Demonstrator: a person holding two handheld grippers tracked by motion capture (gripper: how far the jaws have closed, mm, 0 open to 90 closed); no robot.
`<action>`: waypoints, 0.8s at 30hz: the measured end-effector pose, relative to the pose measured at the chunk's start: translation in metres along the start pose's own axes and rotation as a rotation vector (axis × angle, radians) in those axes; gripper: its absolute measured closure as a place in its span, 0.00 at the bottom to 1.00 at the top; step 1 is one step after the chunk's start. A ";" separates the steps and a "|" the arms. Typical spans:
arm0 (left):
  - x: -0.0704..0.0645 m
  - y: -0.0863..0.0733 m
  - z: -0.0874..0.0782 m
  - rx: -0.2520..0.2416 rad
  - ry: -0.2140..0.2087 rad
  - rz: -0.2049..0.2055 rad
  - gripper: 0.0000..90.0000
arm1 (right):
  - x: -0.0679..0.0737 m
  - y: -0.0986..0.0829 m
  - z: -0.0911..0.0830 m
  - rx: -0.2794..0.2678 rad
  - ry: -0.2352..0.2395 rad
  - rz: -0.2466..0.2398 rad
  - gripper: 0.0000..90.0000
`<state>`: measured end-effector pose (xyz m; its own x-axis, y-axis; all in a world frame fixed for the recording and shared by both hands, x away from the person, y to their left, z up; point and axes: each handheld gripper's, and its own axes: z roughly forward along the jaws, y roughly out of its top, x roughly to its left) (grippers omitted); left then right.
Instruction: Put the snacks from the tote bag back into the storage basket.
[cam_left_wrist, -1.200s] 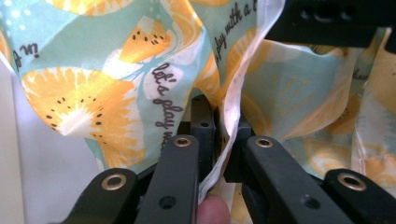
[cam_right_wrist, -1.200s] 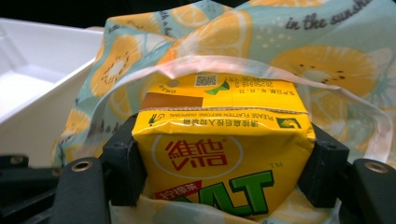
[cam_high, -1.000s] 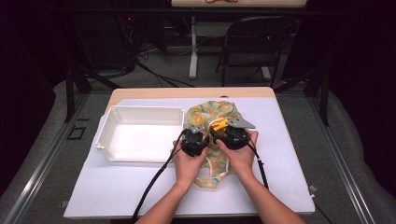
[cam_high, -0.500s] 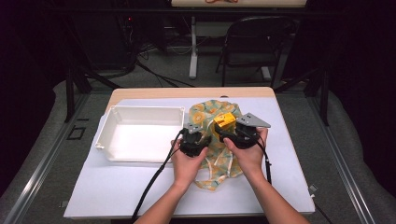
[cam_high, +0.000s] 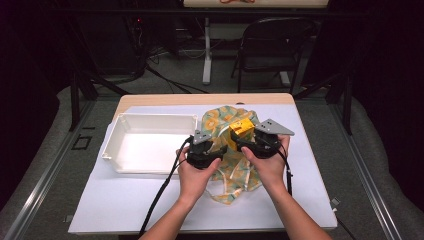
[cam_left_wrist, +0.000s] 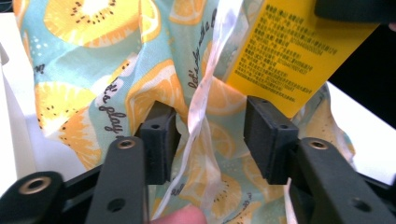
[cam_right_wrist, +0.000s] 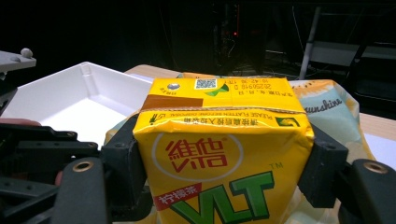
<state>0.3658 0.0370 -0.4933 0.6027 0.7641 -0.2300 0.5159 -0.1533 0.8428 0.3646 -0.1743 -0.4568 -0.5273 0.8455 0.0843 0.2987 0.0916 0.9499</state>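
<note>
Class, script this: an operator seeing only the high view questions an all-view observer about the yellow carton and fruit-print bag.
Operator: Is the yellow carton clamped?
Observer: Yes; the right hand-held gripper has a pad on each side of it.
Operator: Has the left one caught the fruit-print bag?
Observer: No; the left hand-held gripper is open, with a pale edge of the bag between its jaws.
</note>
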 end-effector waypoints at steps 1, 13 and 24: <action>0.001 0.000 -0.002 -0.004 -0.003 0.008 0.57 | -0.001 0.001 -0.001 0.002 0.001 -0.001 0.33; 0.002 -0.005 0.022 0.083 0.016 0.004 0.99 | -0.005 0.002 -0.010 -0.018 0.014 0.009 0.33; 0.003 -0.017 0.041 0.121 0.063 0.005 0.77 | -0.007 0.006 -0.016 -0.047 0.022 0.017 0.33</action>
<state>0.3836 0.0159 -0.5279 0.5681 0.8002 -0.1921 0.5849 -0.2284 0.7782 0.3574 -0.1882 -0.4470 -0.5402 0.8348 0.1066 0.2704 0.0522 0.9613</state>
